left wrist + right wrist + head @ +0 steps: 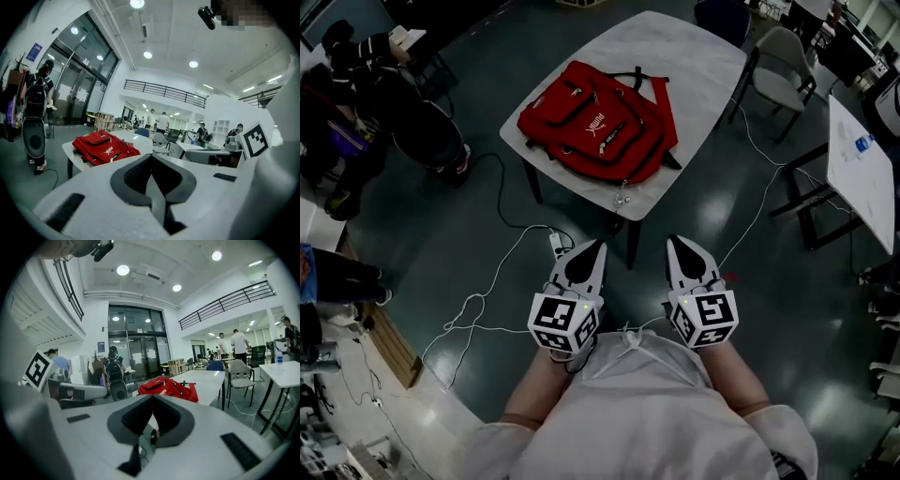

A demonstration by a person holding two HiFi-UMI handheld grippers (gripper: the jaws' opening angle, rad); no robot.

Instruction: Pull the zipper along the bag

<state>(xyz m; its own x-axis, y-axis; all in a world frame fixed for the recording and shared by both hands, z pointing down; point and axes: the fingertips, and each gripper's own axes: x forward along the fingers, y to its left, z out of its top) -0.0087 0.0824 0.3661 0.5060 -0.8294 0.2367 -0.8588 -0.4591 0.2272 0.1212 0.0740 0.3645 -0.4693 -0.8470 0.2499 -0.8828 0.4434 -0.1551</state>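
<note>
Backpack [595,122] of red fabric lies flat near the front corner of the table [694,56]; left gripper [598,244] and right gripper [672,240] hang well short, both pressed together, empty. Soft, light cloth likely bunches: pinch at the zipper [615,137], pin fabric beside it.

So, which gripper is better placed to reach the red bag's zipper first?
Left, slightly. The red bag lies more in line with the left gripper than the right gripper. Both are shut, empty and short of the table, so the difference is small.
</note>
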